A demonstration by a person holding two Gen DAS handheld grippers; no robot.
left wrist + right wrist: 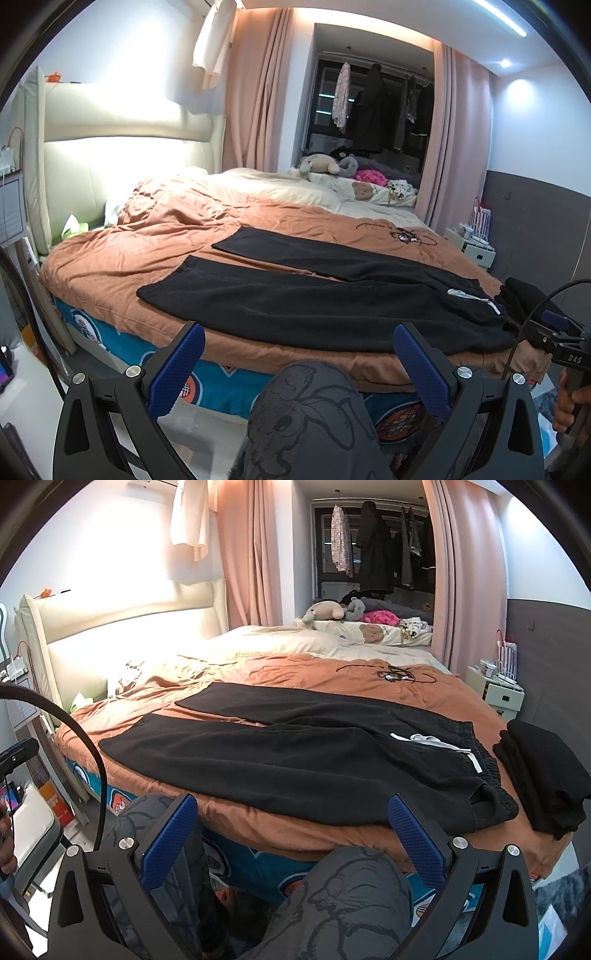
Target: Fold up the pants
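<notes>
The black pants [295, 753] lay flat and unfolded on the orange bedspread [332, 668], legs spread apart, white drawstring showing at the waistband.

One pair of black pants [295, 753] lies spread on one bed [332, 834], two legs apart. One folded black stack [543, 775] sits beside the waistband. Two claws show, left claw [299, 362] and right claw [291, 834], each with two blue fingers [413, 838] spread wide. Two pink curtains [247, 554] hang behind.
</notes>
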